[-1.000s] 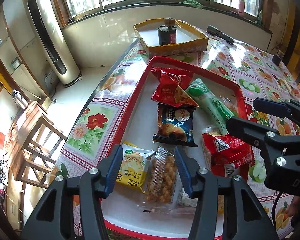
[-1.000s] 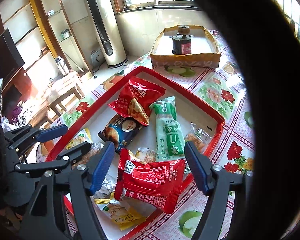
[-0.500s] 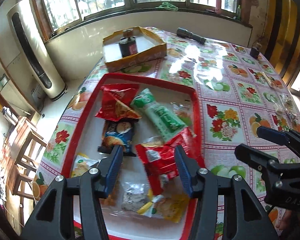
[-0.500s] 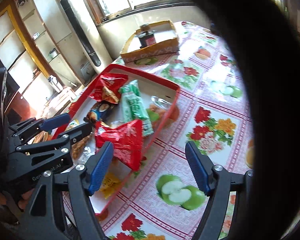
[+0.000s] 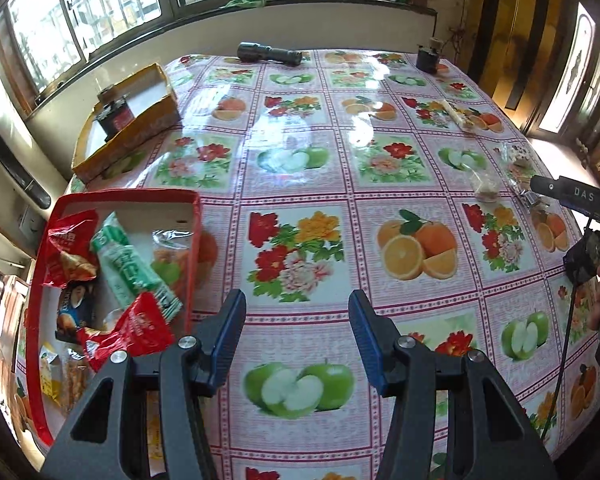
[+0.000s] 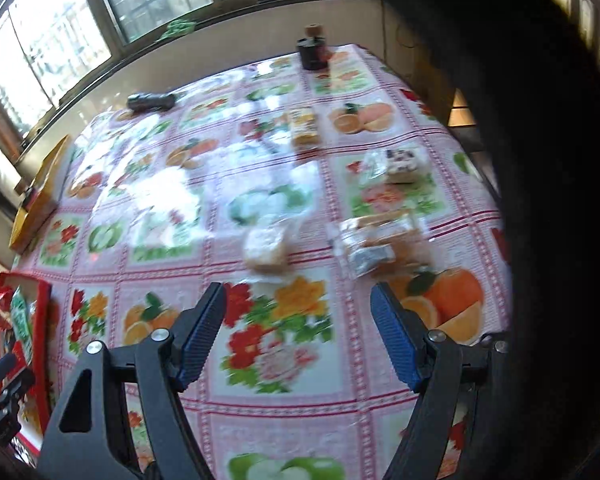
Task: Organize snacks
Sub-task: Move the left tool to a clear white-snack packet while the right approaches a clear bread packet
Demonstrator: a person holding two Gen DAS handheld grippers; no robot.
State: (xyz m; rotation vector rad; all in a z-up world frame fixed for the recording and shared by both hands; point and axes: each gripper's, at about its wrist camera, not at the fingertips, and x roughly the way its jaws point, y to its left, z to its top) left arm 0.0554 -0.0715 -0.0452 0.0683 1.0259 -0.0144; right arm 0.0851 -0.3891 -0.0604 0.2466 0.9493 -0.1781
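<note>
Over tablecloth [image 5: 300, 168], both claws empty, apart; snacks [image 6: 266, 250] ahead of right claw [image 6: 298, 332].

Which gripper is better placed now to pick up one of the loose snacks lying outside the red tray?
Probably the right gripper. Its open, empty jaws face the clear-wrapped snacks, which lie just ahead. The left gripper, also open, hangs over bare tablecloth beside the red tray, farther from them.
</note>
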